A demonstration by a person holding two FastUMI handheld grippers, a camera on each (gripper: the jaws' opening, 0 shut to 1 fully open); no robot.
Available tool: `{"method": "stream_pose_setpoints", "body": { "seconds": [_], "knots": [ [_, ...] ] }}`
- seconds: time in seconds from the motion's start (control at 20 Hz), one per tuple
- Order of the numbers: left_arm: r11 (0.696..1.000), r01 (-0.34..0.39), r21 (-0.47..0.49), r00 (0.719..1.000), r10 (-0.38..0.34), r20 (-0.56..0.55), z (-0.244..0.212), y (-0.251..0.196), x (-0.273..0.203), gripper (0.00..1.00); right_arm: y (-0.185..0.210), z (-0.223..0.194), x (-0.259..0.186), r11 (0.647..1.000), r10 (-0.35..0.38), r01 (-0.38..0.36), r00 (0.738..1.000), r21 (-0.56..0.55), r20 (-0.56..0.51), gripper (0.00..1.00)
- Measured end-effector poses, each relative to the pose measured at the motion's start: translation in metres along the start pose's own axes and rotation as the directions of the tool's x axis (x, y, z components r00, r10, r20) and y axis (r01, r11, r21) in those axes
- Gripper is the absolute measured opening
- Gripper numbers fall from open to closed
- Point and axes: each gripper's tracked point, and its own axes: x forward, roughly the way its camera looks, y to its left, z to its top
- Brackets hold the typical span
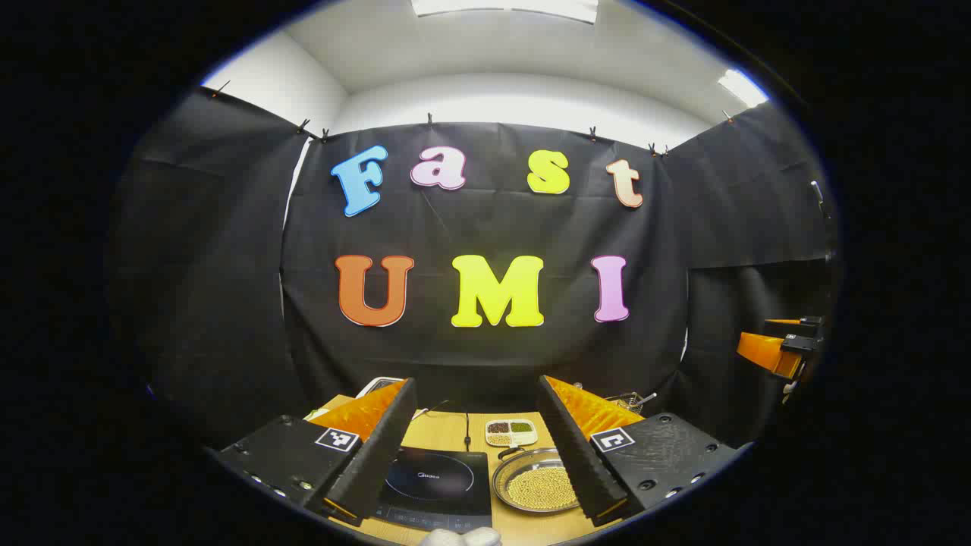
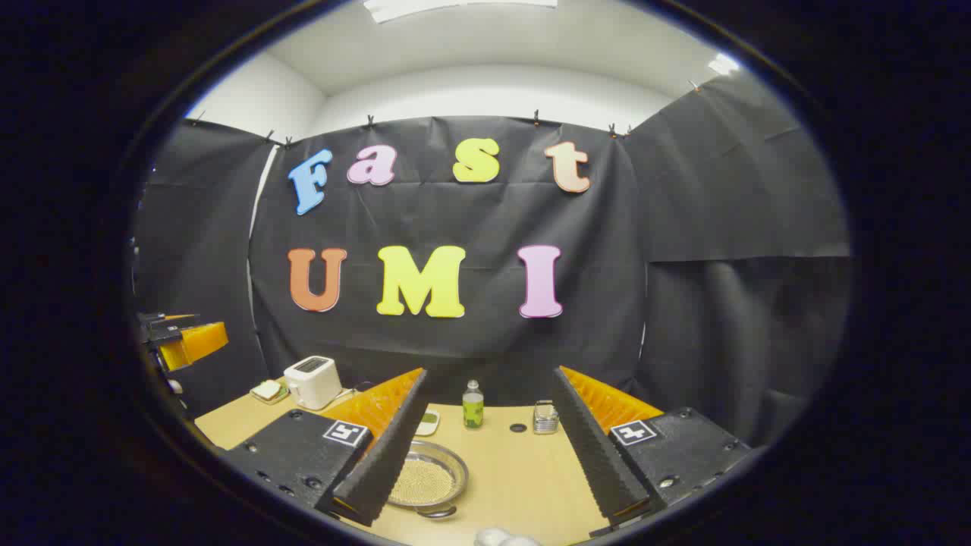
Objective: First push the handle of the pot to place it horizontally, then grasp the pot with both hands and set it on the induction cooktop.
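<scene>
The pot (image 1: pixel 537 485) is a shallow metal pan of pale beans on the wooden table (image 1: pixel 455 432), just right of the black induction cooktop (image 1: pixel 434 485). A short handle (image 1: pixel 510 453) sticks out from its far left rim. My left gripper (image 1: pixel 476 387) hangs open above and short of both, with nothing between its fingers. My right gripper (image 2: pixel 489 375) is also open and holds nothing, with the pot (image 2: pixel 426 478) low beside its left finger. Each gripper appears at the other view's edge: the right gripper (image 1: pixel 781 349) and the left gripper (image 2: pixel 182 340).
A divided dish of beans (image 1: pixel 510 432) sits behind the cooktop, with a wire basket (image 1: pixel 630 400) to the right. A white toaster (image 2: pixel 312 381), a plate with bread (image 2: pixel 268 390), a green bottle (image 2: pixel 472 404) and a metal holder (image 2: pixel 545 417) stand along the back.
</scene>
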Motion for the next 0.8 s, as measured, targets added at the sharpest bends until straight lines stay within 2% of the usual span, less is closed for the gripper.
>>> {"method": "stream_pose_setpoints", "body": {
  "seconds": [0.05, 0.1, 0.8],
  "knots": [
    [1.0, 0.001, 0.003, 1.0, -0.001, 0.0, -0.001, 0.001, -0.001, 0.84, 0.003, -0.001, -0.001, 1.0, 0.009, -0.009, 1.0, -0.002, -0.003, 0.98],
    [1.0, -0.001, 0.011, 1.0, 0.001, 0.007, 0.002, 0.002, -0.002, 0.95, 0.006, -0.002, -0.001, 1.0, 0.015, -0.015, 1.0, -0.002, -0.009, 1.0],
    [1.0, -0.005, 0.016, 1.0, 0.005, 0.026, 0.002, 0.014, -0.02, 0.95, 0.011, -0.001, -0.012, 1.0, -0.008, 0.008, 1.0, -0.001, 0.002, 0.97]
  ]
}}
